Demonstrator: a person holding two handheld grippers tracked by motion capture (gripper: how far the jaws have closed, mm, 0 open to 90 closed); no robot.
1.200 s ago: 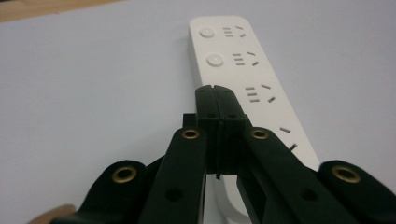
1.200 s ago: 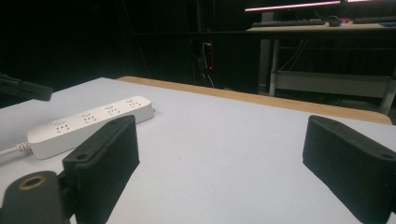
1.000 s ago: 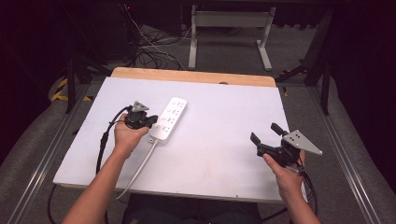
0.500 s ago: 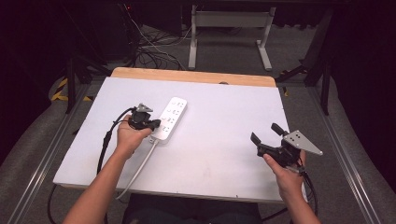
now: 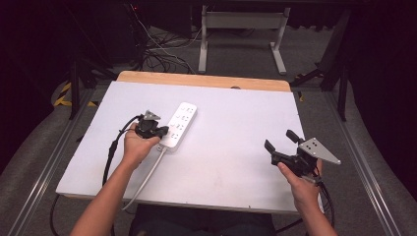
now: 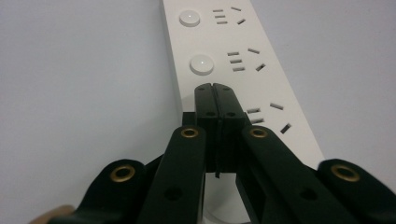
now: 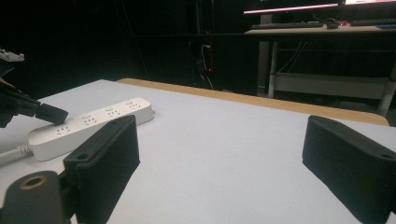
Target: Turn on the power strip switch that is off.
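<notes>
White power strip (image 5: pixel 180 124) mid-table (image 5: pixel 236 147)

The right tool (image 7: pixel 219 163) holds its two black jaws wide apart, one rising at the lower left and the other at the lower right, with bare white tabletop (image 7: pixel 224 140) between them and nothing gripped. Beyond the left jaw lies a white power strip (image 7: pixel 88 125) flat on the tabletop, its socket face up and its white cord (image 7: pixel 9 154) running off past the left edge. The left tool (image 7: pixel 50 113) reaches in from the far left, its black tip just over the near end of the strip; whether it touches cannot be told. Ahead of the tool, a wooden edge (image 7: pixel 252 100) borders the tabletop, with a dark room behind.
</notes>
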